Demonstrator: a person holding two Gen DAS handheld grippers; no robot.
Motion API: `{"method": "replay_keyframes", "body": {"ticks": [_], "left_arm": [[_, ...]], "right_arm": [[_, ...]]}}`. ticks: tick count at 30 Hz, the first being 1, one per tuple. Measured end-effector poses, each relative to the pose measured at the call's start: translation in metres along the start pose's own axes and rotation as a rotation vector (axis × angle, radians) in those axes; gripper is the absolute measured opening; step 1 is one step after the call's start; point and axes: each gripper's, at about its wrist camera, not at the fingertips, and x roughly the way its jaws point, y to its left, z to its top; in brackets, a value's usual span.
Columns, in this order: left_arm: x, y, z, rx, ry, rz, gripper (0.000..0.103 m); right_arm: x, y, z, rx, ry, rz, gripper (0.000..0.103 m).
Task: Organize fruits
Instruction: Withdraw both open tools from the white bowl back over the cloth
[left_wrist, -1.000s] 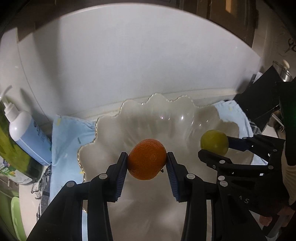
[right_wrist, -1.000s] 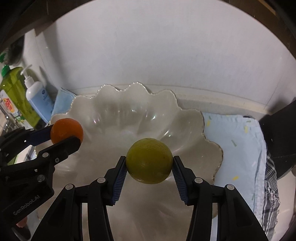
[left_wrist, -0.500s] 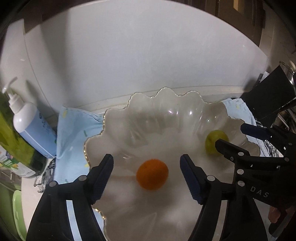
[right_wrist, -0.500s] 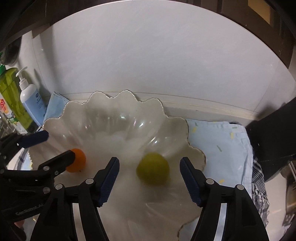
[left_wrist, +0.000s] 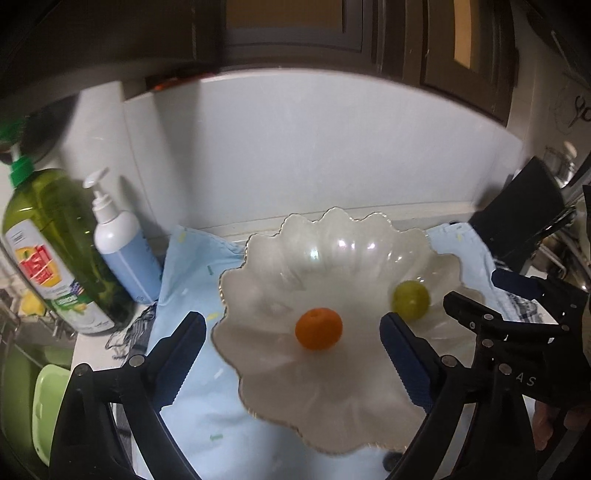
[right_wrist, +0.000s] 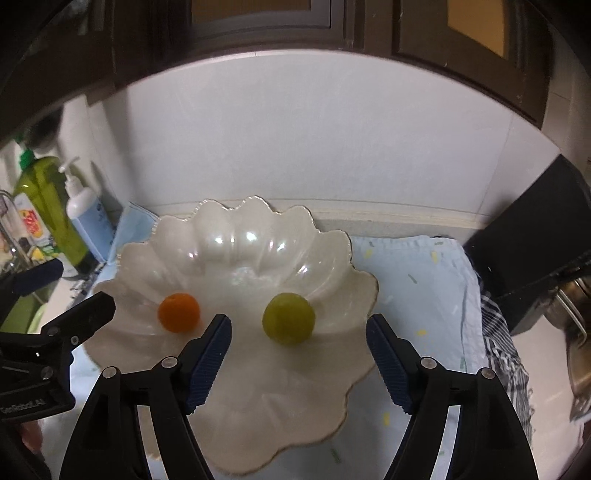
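My left gripper (left_wrist: 291, 332) and right gripper (right_wrist: 298, 334) tilt down over the scalloped bowl (right_wrist: 236, 236), jaws opening, nothing gripped. Beyond my fingertips the orange (left_wrist: 318, 328) and green fruit (right_wrist: 289, 324) lie apart inside the bowl, which sits on a blue cloth (right_wrist: 417, 273) against the wall.

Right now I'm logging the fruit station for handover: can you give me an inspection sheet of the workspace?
Surface: blue cloth spread over a pale counter under the bowl.
Job's things: orange and green fruit lie apart in the scalloped bowl.
Clutter: green bottle, pump bottle, checked cloth, black box.
Grippers: left gripper and right gripper both opening, nothing between the pads.
Cables: nothing seen.
Surroundings: white backsplash, dark cabinets above.
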Motion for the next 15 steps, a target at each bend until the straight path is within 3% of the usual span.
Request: {"method": "replay_keyframes", "body": {"ticks": [15], "left_arm": [[-0.108, 0.004, -0.031, 0.018, -0.163, 0.018, 0.098]], "right_arm": [[-0.096, 0.024, -0.03, -0.041, -0.139, 0.032, 0.076]]}}
